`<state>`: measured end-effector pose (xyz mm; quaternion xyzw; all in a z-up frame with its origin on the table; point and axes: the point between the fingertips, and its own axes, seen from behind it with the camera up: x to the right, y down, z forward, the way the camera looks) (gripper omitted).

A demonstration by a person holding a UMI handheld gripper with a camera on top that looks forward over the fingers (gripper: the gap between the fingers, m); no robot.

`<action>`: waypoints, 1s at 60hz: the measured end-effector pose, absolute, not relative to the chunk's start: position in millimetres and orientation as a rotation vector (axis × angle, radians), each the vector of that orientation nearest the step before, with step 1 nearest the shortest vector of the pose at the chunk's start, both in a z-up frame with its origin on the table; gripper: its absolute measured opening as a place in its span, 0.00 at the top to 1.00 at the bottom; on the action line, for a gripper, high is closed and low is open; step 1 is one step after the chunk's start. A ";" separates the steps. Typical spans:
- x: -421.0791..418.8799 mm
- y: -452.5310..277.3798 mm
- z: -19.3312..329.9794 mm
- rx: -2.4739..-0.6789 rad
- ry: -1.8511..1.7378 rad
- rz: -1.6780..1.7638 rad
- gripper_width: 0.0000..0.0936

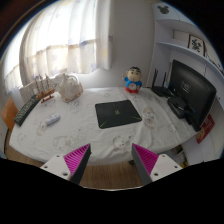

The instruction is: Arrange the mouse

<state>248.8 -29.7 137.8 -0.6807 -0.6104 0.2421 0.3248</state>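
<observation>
A small pale mouse (52,120) lies on the white tablecloth, left of a black mouse pad (117,112) at the table's middle. My gripper (112,160) is held back from the table's near edge, well short of both. Its fingers (78,158) are wide open with nothing between them; only the cloth's edge and wooden floor show in the gap. The mouse is far ahead and to the left of the left finger.
A dark keyboard (28,108) lies at the table's left end. A white stuffed toy (68,88) and a blue figure (133,79) stand at the back. A black monitor (192,88) stands on the right. A curtained window is behind.
</observation>
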 end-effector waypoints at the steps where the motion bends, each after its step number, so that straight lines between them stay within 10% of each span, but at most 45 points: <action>1: 248.5 -30.2 137.8 -1.787 -1.598 0.637 0.08; 60: 225.4 -336.1 119.2 -1.675 -1.704 0.800 0.09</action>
